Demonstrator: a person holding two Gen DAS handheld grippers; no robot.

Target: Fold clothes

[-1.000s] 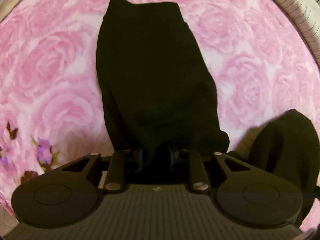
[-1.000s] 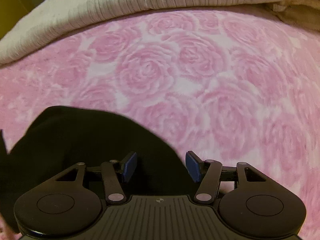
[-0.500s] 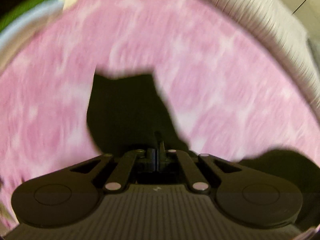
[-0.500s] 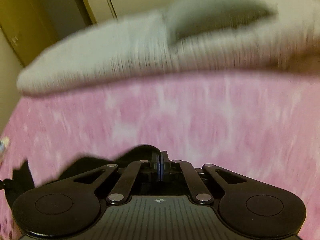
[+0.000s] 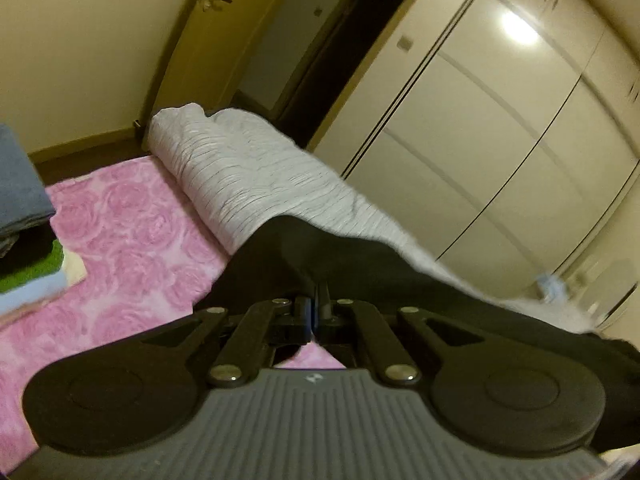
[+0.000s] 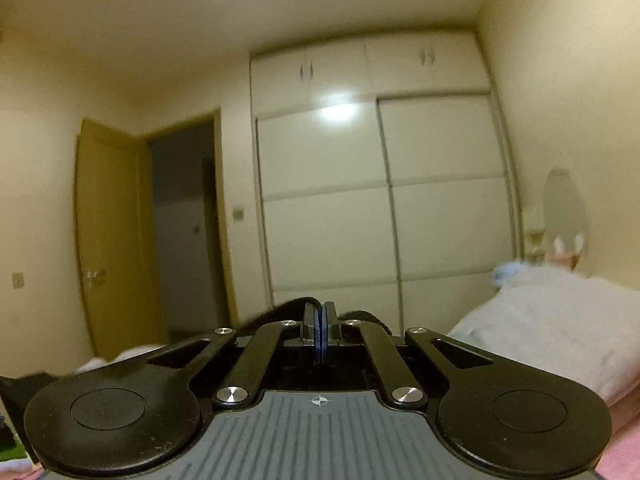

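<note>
The room was a bedroom with cream walls, a pale sliding wardrobe (image 6: 384, 208) filling the centre of the right wrist view and an open brown door (image 6: 108, 232) at its left. In the left wrist view a pink rose-patterned bed cover (image 5: 128, 240) ran across the lower left, with a rolled grey striped quilt (image 5: 248, 184) lying along it through the middle of the frame.

The black garment (image 5: 360, 256) was lifted off the bed, hanging from both tools. The left hand-held gripper (image 5: 318, 312) had its fingers pressed together on a ridge of the cloth at bottom centre, the fabric draping away toward the lower right. The right hand-held gripper (image 6: 321, 328) was likewise pinching the same garment, whose dark edge (image 6: 280, 310) peeked out on either side of the closed blue pads.

The cloth looked soft, light and limp, so it should sag between the two grips and swing freely; it seemed unlikely to slip much from the pads. Holding it at two points along one edge, as here, seemed the sensible place, letting the rest fall straight for laying down.

No container showed. At the left edge of the left wrist view sat a stack of folded clothes (image 5: 24, 216), grey-blue on top with green and pale blue below.
</note>
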